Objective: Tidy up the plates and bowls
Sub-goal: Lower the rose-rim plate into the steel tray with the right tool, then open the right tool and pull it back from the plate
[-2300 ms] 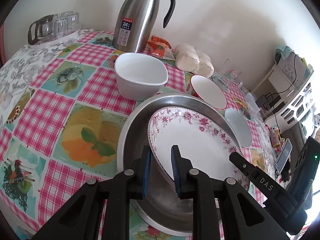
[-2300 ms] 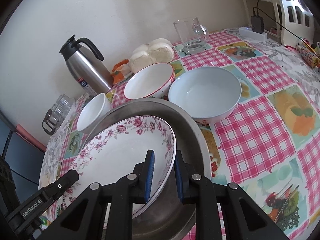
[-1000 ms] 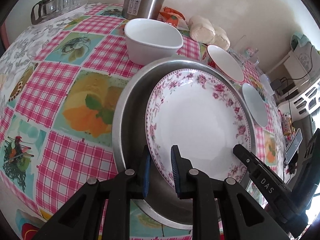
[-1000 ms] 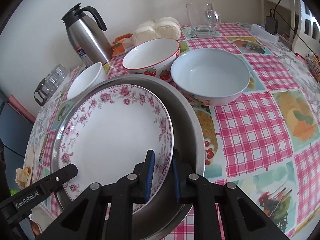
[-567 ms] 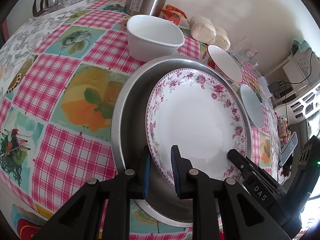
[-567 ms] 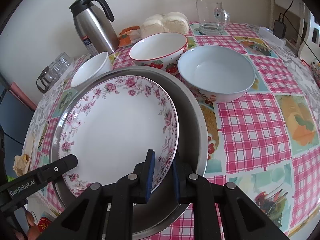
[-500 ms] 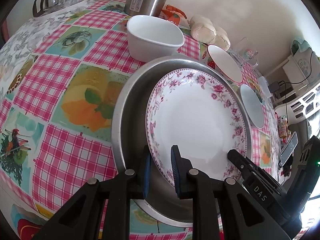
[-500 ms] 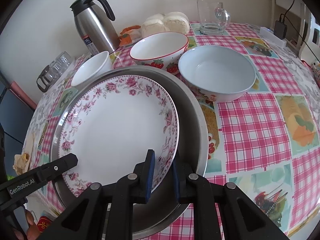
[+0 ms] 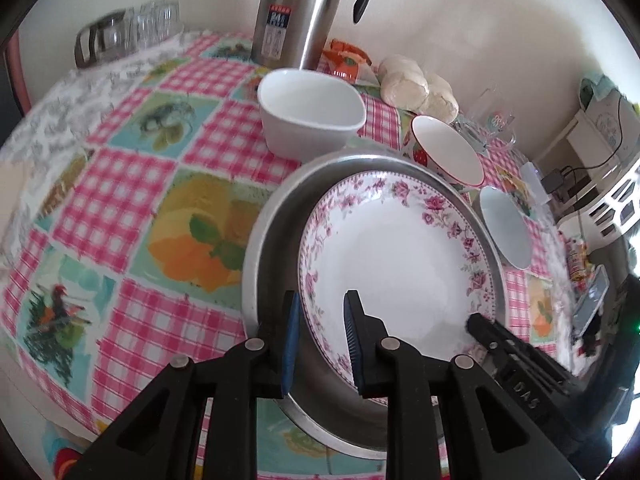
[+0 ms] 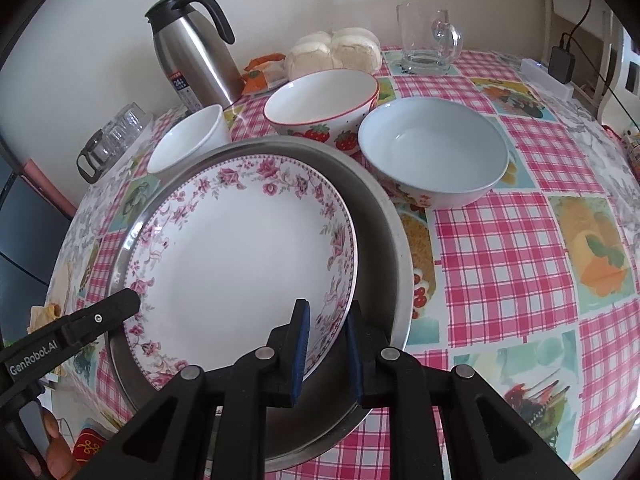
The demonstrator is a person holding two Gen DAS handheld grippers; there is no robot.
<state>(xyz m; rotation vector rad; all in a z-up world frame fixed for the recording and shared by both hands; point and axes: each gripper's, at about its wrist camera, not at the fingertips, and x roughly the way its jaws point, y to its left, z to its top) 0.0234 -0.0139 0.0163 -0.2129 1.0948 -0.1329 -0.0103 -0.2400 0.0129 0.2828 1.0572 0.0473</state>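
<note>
A white plate with a pink flower rim (image 9: 392,248) (image 10: 240,248) lies in a round metal tray (image 9: 264,240) (image 10: 384,240). My left gripper (image 9: 320,336) straddles the plate's near left rim. My right gripper (image 10: 328,344) straddles its near right rim. Both sets of jaws are opening, with the rim between the blue pads and a thin gap showing. Behind the tray stand a white square bowl (image 9: 308,120) (image 10: 188,144), a strawberry bowl (image 9: 448,152) (image 10: 320,104) and a pale blue bowl (image 9: 506,228) (image 10: 432,152).
A steel thermos jug (image 10: 192,56), buns (image 10: 332,52), a glass mug (image 10: 428,40) and a glass pot with cups (image 10: 116,132) line the back of the checked tablecloth. The table edge runs close under both grippers. A hand (image 10: 56,452) shows at the bottom left.
The plate came down from a tilt to lie flat in the metal tray. The jaws of both grippers have widened slightly around its rim.
</note>
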